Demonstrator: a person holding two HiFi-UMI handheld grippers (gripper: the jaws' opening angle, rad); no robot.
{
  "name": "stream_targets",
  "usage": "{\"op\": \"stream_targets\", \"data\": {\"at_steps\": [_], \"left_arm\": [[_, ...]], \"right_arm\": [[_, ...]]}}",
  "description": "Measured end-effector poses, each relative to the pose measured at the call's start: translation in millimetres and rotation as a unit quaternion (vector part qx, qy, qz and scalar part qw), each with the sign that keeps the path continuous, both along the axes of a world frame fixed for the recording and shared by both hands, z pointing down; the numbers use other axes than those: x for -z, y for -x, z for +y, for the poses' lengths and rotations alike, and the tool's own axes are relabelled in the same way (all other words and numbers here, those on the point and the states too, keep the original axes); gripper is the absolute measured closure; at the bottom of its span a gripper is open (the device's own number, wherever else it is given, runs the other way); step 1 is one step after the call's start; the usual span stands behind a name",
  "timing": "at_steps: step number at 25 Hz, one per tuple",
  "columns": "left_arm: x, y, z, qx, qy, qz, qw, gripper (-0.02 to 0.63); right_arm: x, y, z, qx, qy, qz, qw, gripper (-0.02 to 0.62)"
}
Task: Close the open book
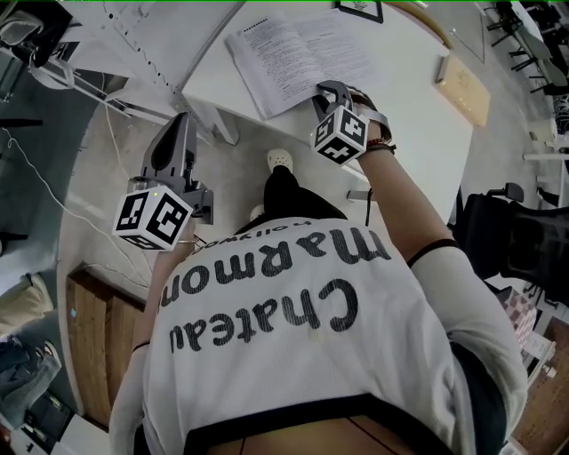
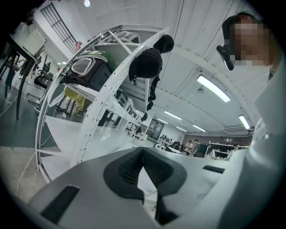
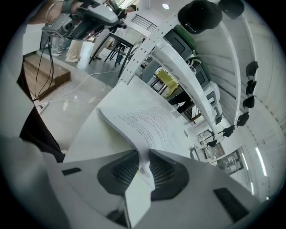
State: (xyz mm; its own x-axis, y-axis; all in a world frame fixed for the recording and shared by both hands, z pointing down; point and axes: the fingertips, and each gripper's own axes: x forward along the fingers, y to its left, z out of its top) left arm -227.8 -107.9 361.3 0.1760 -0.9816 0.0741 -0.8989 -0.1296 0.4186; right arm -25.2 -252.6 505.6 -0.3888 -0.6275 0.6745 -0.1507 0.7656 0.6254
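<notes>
An open book (image 1: 293,53) with printed pages lies on the white table (image 1: 418,133), close to its near-left corner. My right gripper (image 1: 324,89) reaches down to the book's near edge. In the right gripper view its pads are closed on a thin stack of pages (image 3: 142,150) that curves up from the book (image 3: 147,123); the right gripper (image 3: 143,163) is shut on them. My left gripper (image 1: 178,124) hangs left of the table above the floor, away from the book. In the left gripper view my left gripper (image 2: 143,152) points level with its tips together and nothing between them.
A wooden board (image 1: 464,87) lies at the table's right side and a black-framed item (image 1: 360,9) at its far edge. A black chair (image 1: 516,231) stands to the right. A wooden platform (image 1: 98,347) and cables lie on the floor at left. A white rack (image 2: 103,89) faces the left gripper.
</notes>
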Motion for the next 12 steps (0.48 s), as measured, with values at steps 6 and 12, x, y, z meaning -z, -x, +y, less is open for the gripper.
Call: {"op": "stream_targets", "data": {"at_steps": [6,12], "left_arm": [[1,-1,-2,-0.001,-0.003,-0.001,1.0000,0.583],[4,-5,-4,-0.006,-0.007,-0.003,1.0000,0.583]], "right_arm": [[6,-8,-9,-0.060,0.057,-0.074,0.994,0.522],[10,-23,-18,-0.124,0.096,-0.134,0.979,0.538]]}}
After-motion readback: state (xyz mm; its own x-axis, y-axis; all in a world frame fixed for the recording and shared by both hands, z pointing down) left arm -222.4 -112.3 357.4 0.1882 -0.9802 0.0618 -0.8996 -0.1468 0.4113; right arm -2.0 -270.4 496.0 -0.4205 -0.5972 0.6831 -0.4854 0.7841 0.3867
